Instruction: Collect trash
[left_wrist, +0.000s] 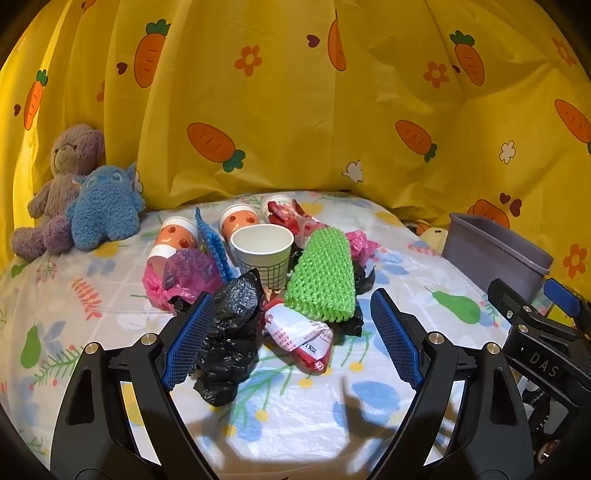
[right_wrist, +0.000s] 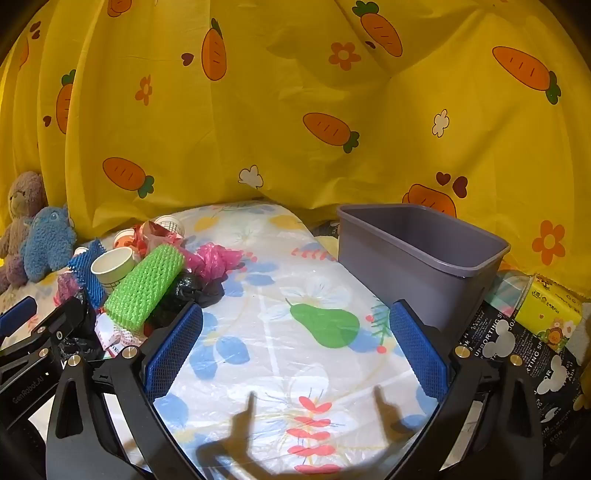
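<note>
Left gripper (left_wrist: 293, 338): blue-padded fingers spread wide, nothing between them, poised low over the near edge of the trash pile. Its left pad (left_wrist: 188, 343) lies just beside a crumpled black bag (left_wrist: 229, 332); a red-and-white wrapper (left_wrist: 301, 338) sits between the two pads on the table cover (left_wrist: 295, 413). Behind these, a green foam net (left_wrist: 323, 275) leans across the pile, with a white gridded paper cup (left_wrist: 263, 251) upright beside it, a pink bag (left_wrist: 173, 280) to the left, a blue foam net (left_wrist: 212, 243) standing on edge, and orange-patterned cups (left_wrist: 173, 236) lying at the back. A purple teddy bear (left_wrist: 62, 184) and a blue plush toy (left_wrist: 105, 212) sit at the far left against the yellow carrot-print curtain (left_wrist: 295, 92).

Right gripper (right_wrist: 295, 347): fingers likewise spread wide and holding nothing, over a bare stretch of the cover where a green pear (right_wrist: 325, 325) is printed, well apart from the pile at its left. A grey bin (right_wrist: 417, 258) stands just beyond its right pad (right_wrist: 419, 350), and nothing can be seen inside it. A yellow tissue pack (right_wrist: 550, 310) lies to the right of the bin
</note>
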